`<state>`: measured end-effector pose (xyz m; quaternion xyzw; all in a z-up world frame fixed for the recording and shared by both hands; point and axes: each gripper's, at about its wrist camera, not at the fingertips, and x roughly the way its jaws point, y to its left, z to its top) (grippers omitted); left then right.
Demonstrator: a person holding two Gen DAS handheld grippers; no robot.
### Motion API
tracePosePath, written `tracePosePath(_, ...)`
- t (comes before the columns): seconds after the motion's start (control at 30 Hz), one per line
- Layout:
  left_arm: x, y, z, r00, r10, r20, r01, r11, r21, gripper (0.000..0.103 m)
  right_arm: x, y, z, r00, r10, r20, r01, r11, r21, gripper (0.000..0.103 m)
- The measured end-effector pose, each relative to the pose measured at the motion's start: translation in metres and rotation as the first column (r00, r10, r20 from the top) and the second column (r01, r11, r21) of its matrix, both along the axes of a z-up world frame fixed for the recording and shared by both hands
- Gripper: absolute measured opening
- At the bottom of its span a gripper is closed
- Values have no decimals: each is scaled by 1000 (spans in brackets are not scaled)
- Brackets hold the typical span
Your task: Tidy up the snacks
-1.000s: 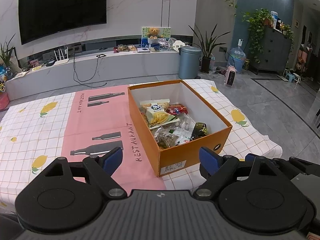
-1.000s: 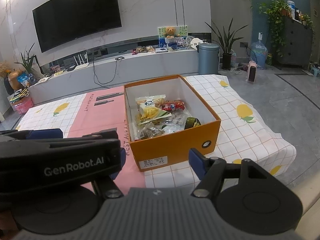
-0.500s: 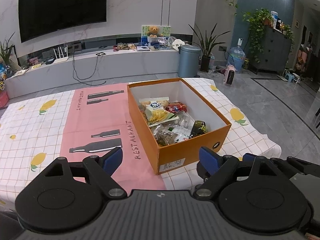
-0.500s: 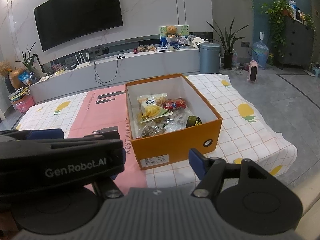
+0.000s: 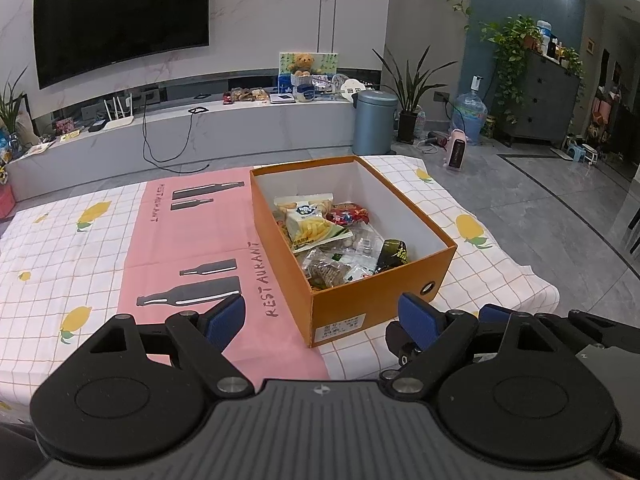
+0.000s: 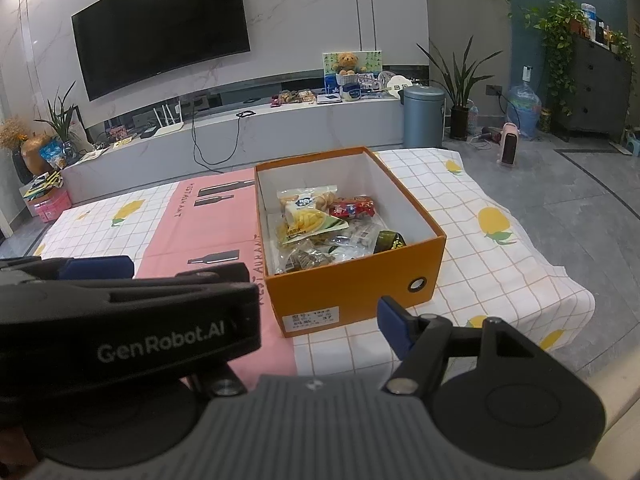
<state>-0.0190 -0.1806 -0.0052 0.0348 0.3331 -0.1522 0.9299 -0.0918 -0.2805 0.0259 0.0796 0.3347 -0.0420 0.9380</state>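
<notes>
An open orange box [image 5: 360, 300] stands on the table and holds several snack packets [image 5: 316, 228]. It also shows in the right wrist view [image 6: 348, 292], with the snack packets [image 6: 312, 220] inside. My left gripper [image 5: 322, 318] is open and empty, held back from the box's near end. My right gripper [image 6: 316, 312] is open and empty, to the right of the left one. The left gripper's body [image 6: 120, 316] hides the right gripper's left finger in the right wrist view.
The table wears a white checked cloth with lemons [image 5: 60, 248] and a pink runner [image 5: 200, 240]. Its right edge [image 6: 560, 276] drops to the grey floor. A TV bench [image 5: 200, 120] and a blue bin [image 5: 374, 120] stand beyond the table.
Both grippers have drawn back slightly from the box. Both stay open and empty.
</notes>
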Motion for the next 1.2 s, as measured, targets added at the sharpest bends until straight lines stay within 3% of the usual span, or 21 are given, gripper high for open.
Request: tracePosePath(1.2, -4, 1, -2, 1000, 5, -7, -5, 1000, -2, 101, -3, 5, -2, 1000, 9, -15, -9, 1000, -12, 68)
